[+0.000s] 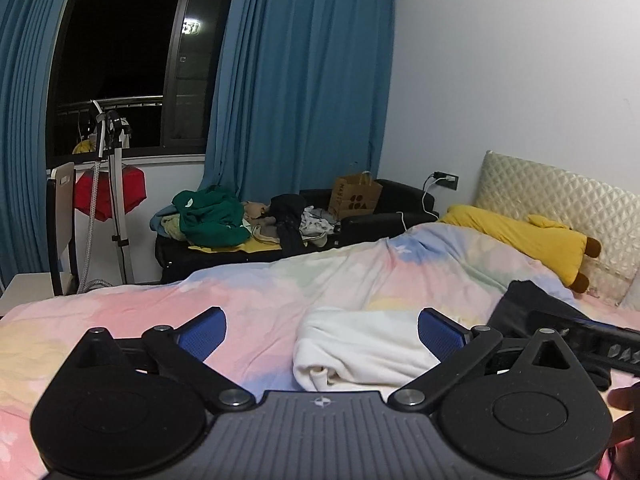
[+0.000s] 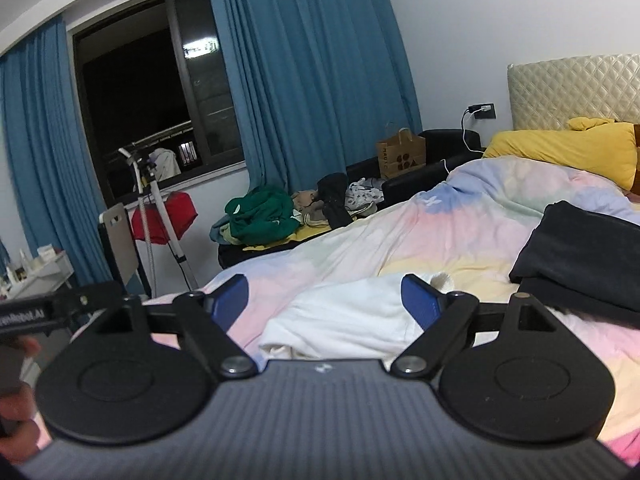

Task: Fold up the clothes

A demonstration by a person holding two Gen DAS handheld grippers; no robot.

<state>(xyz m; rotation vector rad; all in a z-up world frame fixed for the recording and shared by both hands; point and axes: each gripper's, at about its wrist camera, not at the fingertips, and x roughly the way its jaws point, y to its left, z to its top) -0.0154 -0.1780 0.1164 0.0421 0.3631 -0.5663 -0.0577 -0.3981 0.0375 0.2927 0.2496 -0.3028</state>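
Both tongs stand wide with nothing between their blue pads. Left tongs [image 1: 322,334] hang above the bed [image 1: 120,320], and the white garment [image 1: 352,348] lies bunched on the pastel quilt below and ahead of them. Right tongs [image 2: 326,300] hang above the same white garment [image 2: 340,316], which sits apart from the pads. A folded dark garment [image 2: 584,248] lies on the quilt to the right of the white one, toward the headboard [image 2: 576,92]. A yellow pillow [image 2: 560,148] rests by the headboard. Past the bed's far edge, a black sofa [image 1: 384,208] carries a heap of clothes, a green one [image 1: 208,216] on top, and a paper bag [image 1: 354,196]. Blue curtains [image 1: 300,80] flank the dark window [image 1: 120,60].
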